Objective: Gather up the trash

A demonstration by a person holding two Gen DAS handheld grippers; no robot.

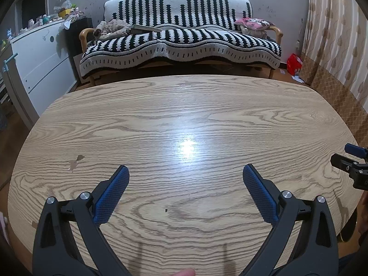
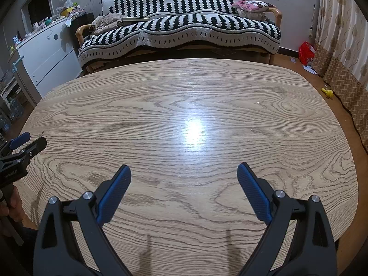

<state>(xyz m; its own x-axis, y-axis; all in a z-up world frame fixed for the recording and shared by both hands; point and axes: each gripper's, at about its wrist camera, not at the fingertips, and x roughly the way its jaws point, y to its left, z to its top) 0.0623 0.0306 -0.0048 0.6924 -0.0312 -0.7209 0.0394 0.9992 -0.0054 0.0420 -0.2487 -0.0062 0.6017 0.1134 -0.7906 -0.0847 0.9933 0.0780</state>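
Both grippers hover over a wooden table (image 1: 184, 119). My left gripper (image 1: 185, 172) is open and empty, its blue pads spread wide. My right gripper (image 2: 184, 171) is also open and empty. The right gripper shows at the right edge of the left wrist view (image 1: 352, 161); the left gripper shows at the left edge of the right wrist view (image 2: 20, 147). On the table I see only a small dark speck (image 1: 165, 210), a white crumb (image 2: 258, 102) and chipped spots in the veneer (image 1: 77, 161).
A sofa with a black-and-white striped cover (image 1: 181, 39) stands behind the table. A white dresser (image 1: 39, 62) stands at the left. A red bag (image 2: 306, 51), paper scraps (image 2: 309, 69) and a yellow object (image 2: 327, 92) lie on the floor at the right by the curtain.
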